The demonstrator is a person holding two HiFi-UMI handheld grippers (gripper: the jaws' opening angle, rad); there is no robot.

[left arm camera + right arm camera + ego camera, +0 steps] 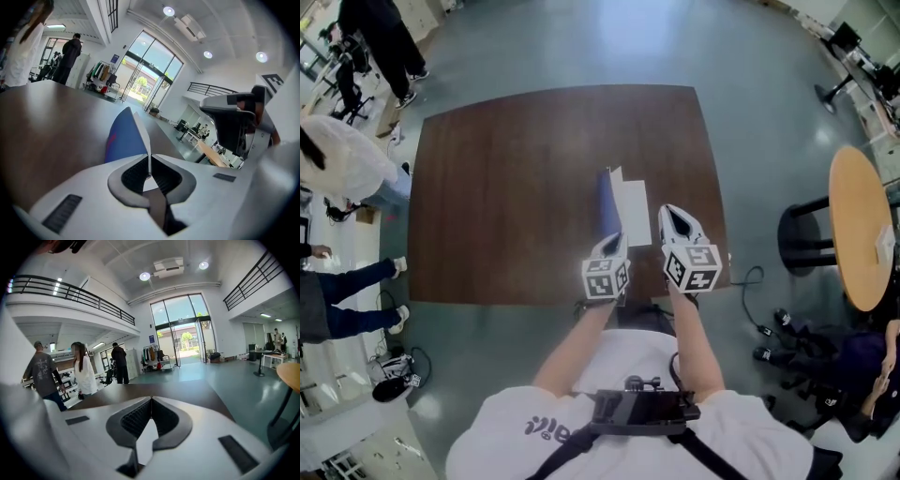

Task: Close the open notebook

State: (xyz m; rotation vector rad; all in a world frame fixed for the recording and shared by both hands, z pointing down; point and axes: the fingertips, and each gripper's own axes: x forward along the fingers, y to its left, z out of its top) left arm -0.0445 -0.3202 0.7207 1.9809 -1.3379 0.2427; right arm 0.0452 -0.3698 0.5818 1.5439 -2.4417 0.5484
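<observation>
Nearest to the person, the left gripper [612,244] meets the notebook [625,208] at its near edge. In the left gripper view its jaws stand almost together, pinching the thin edge of the blue cover [125,138] right at their tips. That cover is lifted off the counter [506,187] and stands close to upright. Its blue outer face is turned left and its pale inner face shows only as a narrow strip on the right. In the head view the cover shows as a slim blue band on the notebook's left side, with a white page lying flat just right of it. The right gripper [674,216] is just right of the notebook, beside that page's near right corner. Its jaws are pressed together with nothing between them, and its view looks over bare brown counter. The notebook lies near the counter's near edge, right of its middle. Beyond the notebook the brown top is bare to its far edge. Far right of the notebook, off the counter, stand a round wooden table [859,225] and a dark stool [801,236]. Far left of it, people stand on the grey floor [581,47].
</observation>
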